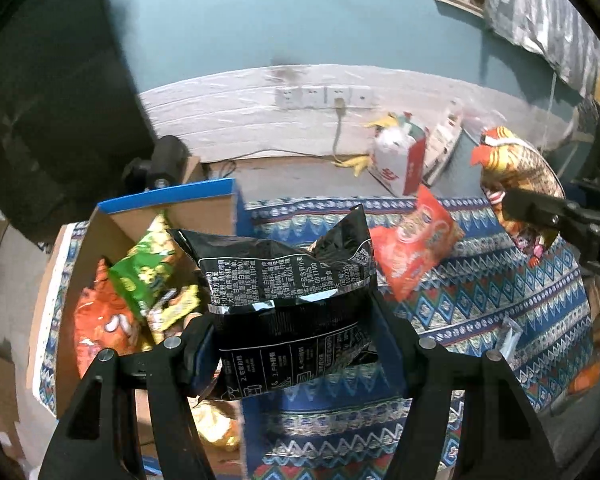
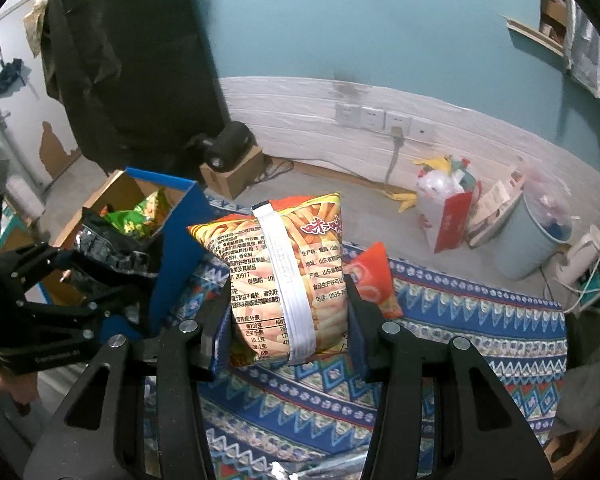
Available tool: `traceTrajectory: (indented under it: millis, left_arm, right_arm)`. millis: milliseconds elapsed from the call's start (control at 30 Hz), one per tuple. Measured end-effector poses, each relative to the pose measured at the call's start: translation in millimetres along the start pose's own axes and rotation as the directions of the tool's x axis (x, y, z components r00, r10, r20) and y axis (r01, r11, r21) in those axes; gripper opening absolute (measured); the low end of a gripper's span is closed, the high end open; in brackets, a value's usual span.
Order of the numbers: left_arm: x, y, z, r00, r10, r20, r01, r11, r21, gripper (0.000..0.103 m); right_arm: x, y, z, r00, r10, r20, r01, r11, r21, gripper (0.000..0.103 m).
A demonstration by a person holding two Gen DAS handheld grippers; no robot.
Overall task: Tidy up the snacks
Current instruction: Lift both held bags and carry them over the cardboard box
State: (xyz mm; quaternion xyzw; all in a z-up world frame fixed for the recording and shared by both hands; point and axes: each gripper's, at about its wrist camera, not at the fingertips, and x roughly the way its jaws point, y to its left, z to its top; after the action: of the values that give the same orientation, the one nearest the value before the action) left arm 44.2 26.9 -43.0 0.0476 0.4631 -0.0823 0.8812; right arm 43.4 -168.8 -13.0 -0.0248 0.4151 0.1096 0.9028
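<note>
While each gripper's jaws pinch a bag, the black bag hides the box's middle.

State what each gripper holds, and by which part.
Left gripper clamps the black snack bag across its middle; right gripper clamps the orange fries bag by its two sides.

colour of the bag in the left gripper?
Black bag with white print; clearest in the left wrist view.

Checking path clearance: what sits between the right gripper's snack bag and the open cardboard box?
In the right wrist view, the box's blue side wall stands between it and the orange fries bag; patterned cloth below.
</note>
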Motion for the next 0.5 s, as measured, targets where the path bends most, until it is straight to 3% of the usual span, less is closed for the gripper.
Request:
traceTrajectory:
  millis: [500]
  left_arm:
    - [-20.6, 77.2, -17.2, 0.997, 0.077, 0.027, -0.072, 0.987, -0.143, 0.068]
  right_arm:
    - [39.1, 60.2, 24.7, 0.996, 0.079, -0.05, -0.081, 0.996, -0.041, 0.046]
